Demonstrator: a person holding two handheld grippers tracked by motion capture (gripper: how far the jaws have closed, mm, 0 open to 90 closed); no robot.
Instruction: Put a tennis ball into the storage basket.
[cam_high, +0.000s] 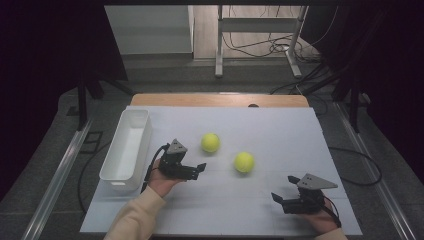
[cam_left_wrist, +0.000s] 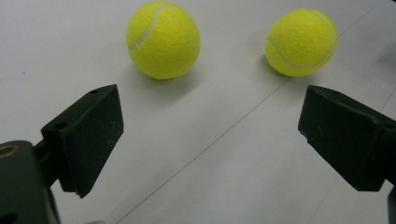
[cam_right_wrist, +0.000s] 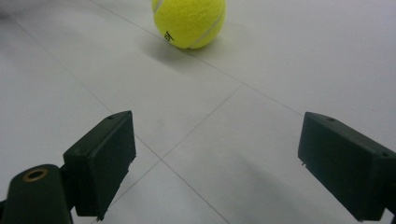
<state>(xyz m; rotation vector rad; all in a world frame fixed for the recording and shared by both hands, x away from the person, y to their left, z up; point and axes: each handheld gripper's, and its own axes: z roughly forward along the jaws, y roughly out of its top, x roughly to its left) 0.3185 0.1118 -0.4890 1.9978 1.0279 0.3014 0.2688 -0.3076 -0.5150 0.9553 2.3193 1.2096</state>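
Both grippers' fingers (cam_left_wrist: 88, 135) spread wide, holding nothing, touching nothing.

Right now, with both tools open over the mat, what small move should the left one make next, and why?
Probably ease the left tool forward toward the nearer ball. Its jaws stand wide apart with nothing between them, and that ball lies just ahead on the mat, apart from the other ball. The bin sits to the left, a likely place for it.

An empty white bin (cam_high: 126, 145) sits on the white tabletop (cam_high: 280, 130).
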